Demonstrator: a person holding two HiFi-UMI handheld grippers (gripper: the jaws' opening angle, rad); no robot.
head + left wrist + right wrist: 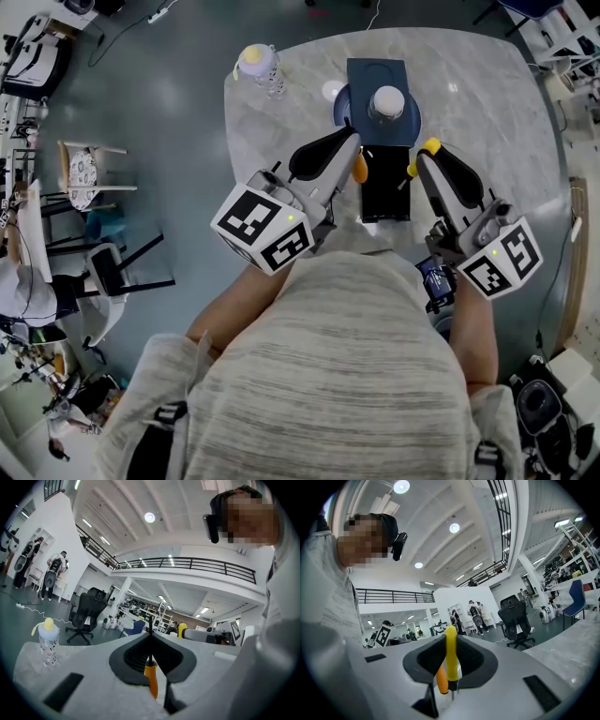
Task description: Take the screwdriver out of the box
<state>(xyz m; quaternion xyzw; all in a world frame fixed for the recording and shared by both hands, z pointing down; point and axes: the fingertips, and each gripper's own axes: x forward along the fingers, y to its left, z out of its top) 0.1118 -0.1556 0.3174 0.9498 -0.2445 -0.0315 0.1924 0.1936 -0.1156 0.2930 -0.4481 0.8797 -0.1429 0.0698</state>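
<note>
- Marble bench [487, 103], grey-white, rounded corners.
- Clear bottle [260, 67] with yellow cap, upright at the bench's far left corner.
- Blue plate [343, 109] far centre, white-capped jar [387, 101] on it.
- Black office chair [86, 613] on the floor beyond the bench.
- White chair [86, 174] on the floor, well left of the bench.

Head view steeply down on the table [487, 103]; both gripper views level, close behind jaws.
</note>
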